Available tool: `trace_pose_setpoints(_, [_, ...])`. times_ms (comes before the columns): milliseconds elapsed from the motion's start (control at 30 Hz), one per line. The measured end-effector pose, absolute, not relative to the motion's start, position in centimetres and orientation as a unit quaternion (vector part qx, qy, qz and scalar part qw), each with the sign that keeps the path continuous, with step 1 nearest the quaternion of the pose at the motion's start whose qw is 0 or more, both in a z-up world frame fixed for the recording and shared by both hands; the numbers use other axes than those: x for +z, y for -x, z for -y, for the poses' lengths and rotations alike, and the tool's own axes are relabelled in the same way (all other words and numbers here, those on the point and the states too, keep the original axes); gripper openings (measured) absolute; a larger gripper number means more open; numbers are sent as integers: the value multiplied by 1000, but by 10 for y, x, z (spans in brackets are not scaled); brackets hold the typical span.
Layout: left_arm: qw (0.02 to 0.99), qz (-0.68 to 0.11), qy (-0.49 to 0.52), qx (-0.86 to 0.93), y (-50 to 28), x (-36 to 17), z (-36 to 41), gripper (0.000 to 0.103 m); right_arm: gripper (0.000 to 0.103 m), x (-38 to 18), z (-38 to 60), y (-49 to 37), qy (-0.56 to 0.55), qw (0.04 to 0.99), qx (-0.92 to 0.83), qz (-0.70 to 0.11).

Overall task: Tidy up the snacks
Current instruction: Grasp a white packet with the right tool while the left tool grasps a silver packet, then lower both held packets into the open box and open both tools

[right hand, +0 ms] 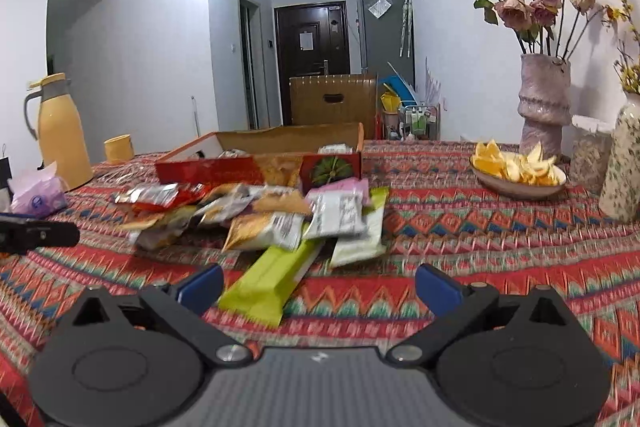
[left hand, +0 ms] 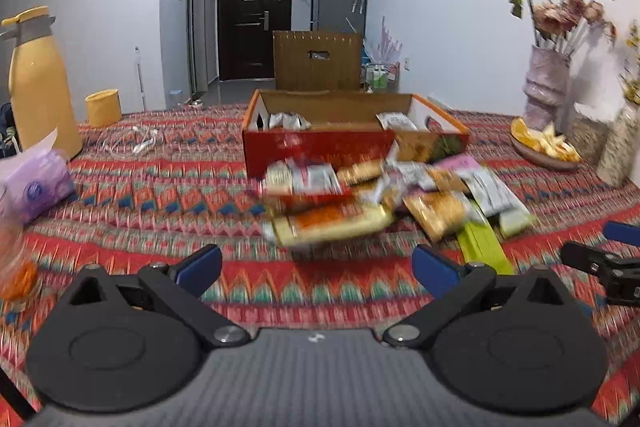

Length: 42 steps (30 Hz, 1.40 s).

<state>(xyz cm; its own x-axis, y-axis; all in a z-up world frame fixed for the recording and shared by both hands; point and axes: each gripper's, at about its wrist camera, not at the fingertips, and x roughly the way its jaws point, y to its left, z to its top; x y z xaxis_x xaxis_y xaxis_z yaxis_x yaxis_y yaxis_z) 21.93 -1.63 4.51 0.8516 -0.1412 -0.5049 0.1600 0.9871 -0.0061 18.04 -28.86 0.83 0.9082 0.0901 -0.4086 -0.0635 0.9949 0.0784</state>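
A pile of snack packets lies on the patterned tablecloth in front of an open red cardboard box that holds a few packets. My left gripper is open and empty, just short of the pile. My right gripper is open and empty; a lime-green packet lies between its fingers, nearer the left one. The pile and the box also show in the right wrist view. The right gripper shows at the right edge of the left wrist view.
A yellow thermos, a yellow cup and a purple tissue pack stand at the left. A bowl of orange peels, a vase of dried roses and a patterned vase stand at the right.
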Motion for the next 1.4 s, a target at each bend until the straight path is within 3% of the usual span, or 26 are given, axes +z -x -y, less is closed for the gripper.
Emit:
trace_pose_setpoints(100, [965,-252,-30,-66,-259,52,21,103,100,18,294,-208,-28,977,36,-210])
trace_pose_setpoints(233, [960,-266,-31,-75,-313,57,25,103,88,25,295,-255,-27,974,47,-221])
trace_pose_setpoints(400, [943,-323,-13,-75,-379,44,26,102,85,9,287,-315,-14,968,45,-245])
trace_pose_setpoints(467, [936,-341,-11,-86,-393,34,27,95,74,-1,284,-331,-12,966,41,-256])
trace_pose_setpoints(600, [927,-367,-15,-80,-410,16,30,84,72,-19,284,-346,-22,962,36,-269])
trace_pose_setpoints(667, [927,-366,-5,-83,-413,10,26,80,62,-22,286,-347,-24,962,36,-268])
trace_pose_setpoints(767, [929,-361,-4,-78,-413,6,28,65,49,-25,288,-346,-26,964,31,-262])
trace_pose_setpoints(967, [938,-338,-11,-73,-397,17,26,46,44,-23,289,-339,-26,968,33,-249])
trace_pose_setpoints(1400, [961,-265,24,-73,-252,68,6,44,43,10,277,-245,-42,972,63,-222])
